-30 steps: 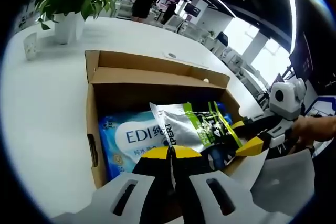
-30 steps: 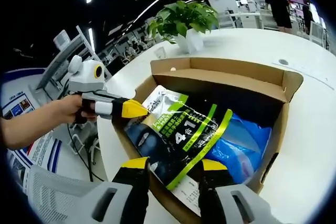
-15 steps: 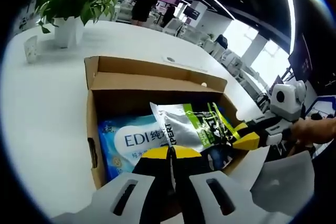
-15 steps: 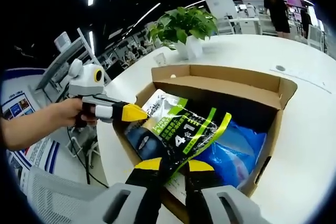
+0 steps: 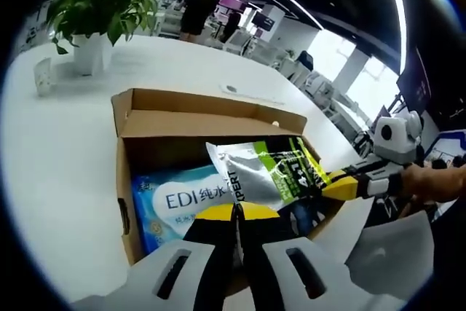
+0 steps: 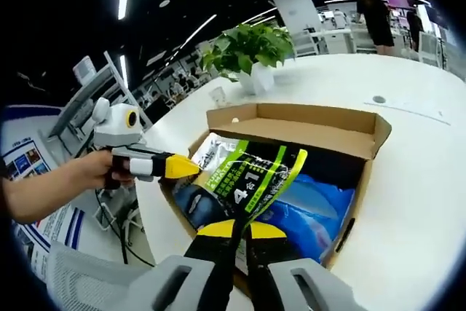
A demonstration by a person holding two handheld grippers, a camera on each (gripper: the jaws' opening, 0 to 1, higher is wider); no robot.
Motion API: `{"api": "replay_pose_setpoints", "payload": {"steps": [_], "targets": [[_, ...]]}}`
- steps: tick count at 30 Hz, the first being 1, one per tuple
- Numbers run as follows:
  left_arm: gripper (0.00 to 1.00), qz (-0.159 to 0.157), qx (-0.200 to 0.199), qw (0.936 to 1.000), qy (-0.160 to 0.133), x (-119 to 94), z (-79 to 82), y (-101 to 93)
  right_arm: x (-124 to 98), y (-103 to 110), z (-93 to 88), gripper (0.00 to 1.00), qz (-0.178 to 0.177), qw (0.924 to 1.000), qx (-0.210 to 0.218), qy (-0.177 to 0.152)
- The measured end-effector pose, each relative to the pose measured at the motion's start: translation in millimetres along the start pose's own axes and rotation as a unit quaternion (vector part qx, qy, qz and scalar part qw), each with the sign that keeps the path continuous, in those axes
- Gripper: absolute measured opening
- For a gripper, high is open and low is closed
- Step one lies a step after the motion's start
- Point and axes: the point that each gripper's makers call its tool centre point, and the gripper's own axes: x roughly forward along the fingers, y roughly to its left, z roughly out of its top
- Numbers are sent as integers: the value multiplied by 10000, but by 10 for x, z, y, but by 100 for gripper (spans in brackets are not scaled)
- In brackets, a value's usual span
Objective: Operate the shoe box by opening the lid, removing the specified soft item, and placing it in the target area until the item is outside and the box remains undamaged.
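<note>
White bench (image 5: pixel 58 151) carries an open shoe box (image 6: pixel 357 132). Right hand-held gripper (image 6: pixel 234 229) pinches the silver-green pouch (image 6: pixel 244 180) just ahead; left hand-held gripper (image 5: pixel 234 213) is pressed together, nearest the blue pack (image 5: pixel 175 198).

Brown cardboard box (image 6: pixel 306 118), silver-green-black pouch (image 6: pixel 244 180), blue wipes pack (image 5: pixel 182 198), yellow-tipped claws

The cardboard box (image 6: pixel 364 172) stands open at the top; its lid flap (image 5: pixel 196 100) folds back on the far side, so access from above is unobstructed. Inside, a silver-green pouch (image 6: pixel 244 180) rises above the rim over a blue pack (image 5: pixel 182 198), and the two occupy most of the interior. The white table (image 5: pixel 58 151) is bare beside the box. A potted plant (image 5: pixel 91 16) and a small cup (image 5: pixel 42 76) stand well apart at the far edge.
</note>
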Motion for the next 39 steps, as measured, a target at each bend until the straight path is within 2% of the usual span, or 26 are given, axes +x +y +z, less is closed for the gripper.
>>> {"api": "replay_pose_setpoints", "payload": {"steps": [16, 39], "targets": [[0, -81, 164, 9998, 94, 66, 63, -292, -308, -63, 42, 0, -19, 9997, 185, -132], [0, -332, 277, 9989, 161, 350, 121, -813, -799, -427, -5, 0, -304, 9980, 477, -299]]}}
